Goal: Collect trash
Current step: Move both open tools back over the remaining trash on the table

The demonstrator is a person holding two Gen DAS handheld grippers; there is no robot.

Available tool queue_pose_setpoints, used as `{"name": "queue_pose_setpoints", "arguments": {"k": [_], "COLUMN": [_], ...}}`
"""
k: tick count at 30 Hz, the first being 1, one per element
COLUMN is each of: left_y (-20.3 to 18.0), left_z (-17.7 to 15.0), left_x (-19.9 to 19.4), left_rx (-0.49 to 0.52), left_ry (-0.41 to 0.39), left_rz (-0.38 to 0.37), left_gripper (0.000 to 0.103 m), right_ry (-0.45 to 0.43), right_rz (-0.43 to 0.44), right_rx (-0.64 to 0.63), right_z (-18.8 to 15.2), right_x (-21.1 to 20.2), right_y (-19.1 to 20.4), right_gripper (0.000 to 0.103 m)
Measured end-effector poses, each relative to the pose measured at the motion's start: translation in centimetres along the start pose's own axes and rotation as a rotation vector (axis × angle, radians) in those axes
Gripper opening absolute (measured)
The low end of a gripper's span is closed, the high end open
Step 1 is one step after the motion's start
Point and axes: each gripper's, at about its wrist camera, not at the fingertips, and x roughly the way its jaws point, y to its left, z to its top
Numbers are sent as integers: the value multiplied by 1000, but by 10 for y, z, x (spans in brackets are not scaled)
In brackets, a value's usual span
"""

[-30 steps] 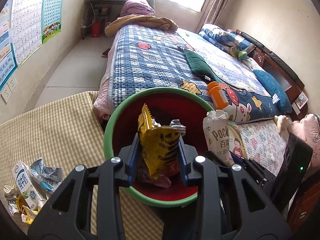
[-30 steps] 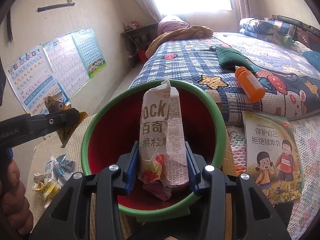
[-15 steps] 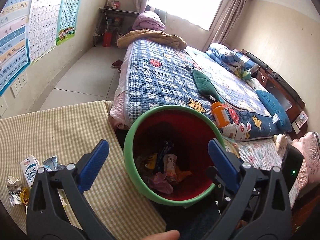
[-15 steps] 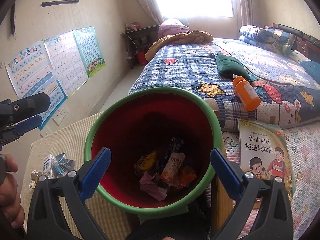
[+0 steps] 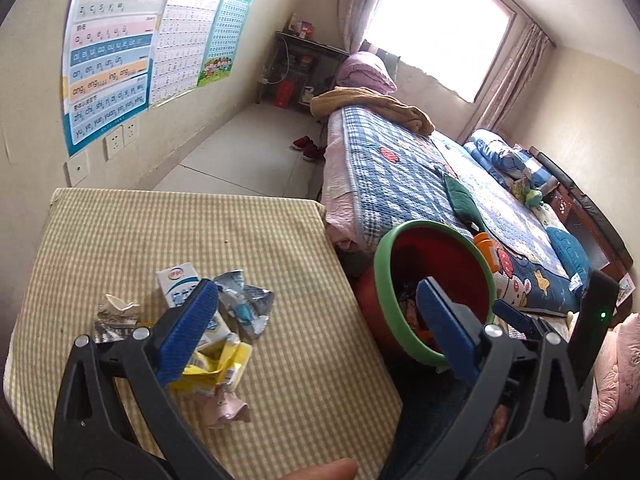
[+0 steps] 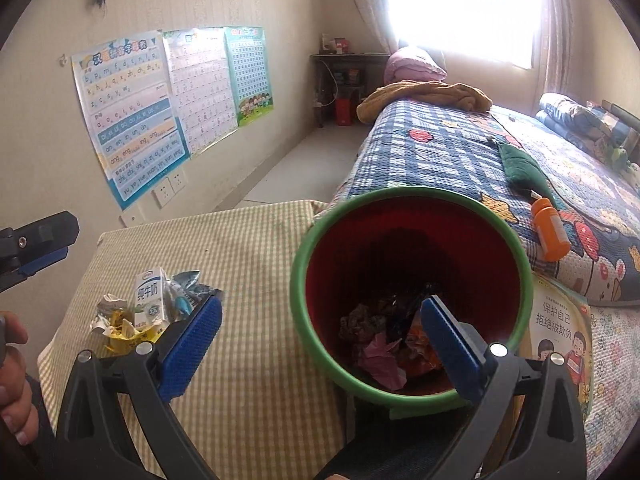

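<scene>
A red bin with a green rim [image 5: 404,312] [image 6: 304,320] stands beside the checked table and holds several wrappers [image 6: 384,356]. A pile of trash lies on the table: a white milk carton [image 5: 178,280] [image 6: 149,300], a silver-blue wrapper [image 5: 244,304], a yellow wrapper [image 5: 218,364] and a pink scrap [image 5: 224,408]. My left gripper [image 5: 316,332] is open and empty, between the pile and the bin. My right gripper [image 6: 320,336] is open and empty, over the bin's near left rim.
The checked table [image 5: 160,232] [image 6: 248,392] ends at the bin. A bed with a blue quilt [image 5: 400,176] lies behind, with an orange bottle [image 6: 550,236] on it. A picture book [image 6: 560,328] lies right of the bin. Wall posters [image 6: 132,120] hang at left.
Both grippers opened and dropped their wrappers, the yellow one and the white one, into the bin. Both then swung left toward the table; the trash pile now sits closer.
</scene>
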Motion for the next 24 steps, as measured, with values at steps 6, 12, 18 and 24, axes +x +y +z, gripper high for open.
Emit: {"name": "queue_pose_setpoints", "arguments": {"k": [6,12,18,24], "left_y": [61,103,141,179], "left_z": [-15,-29,-46,-64], "left_x": [-33,-63,-81,-86], "left_rx": [-103,-188,-259,-358], "left_ry": [-22,-66,-90,-85], "left_rz": [98,153,215,258], "left_gripper": [97,97,97,97], "right_ry": [29,67,99,136], "right_rz": [101,169,190,199], "right_rx": [-120,-190,-219,-266], "right_z": [-3,-9,-17,-24], "right_x": [5,11,19,29], "right_y": [62,106,132,156], "right_gripper": [96,96,96,96]}}
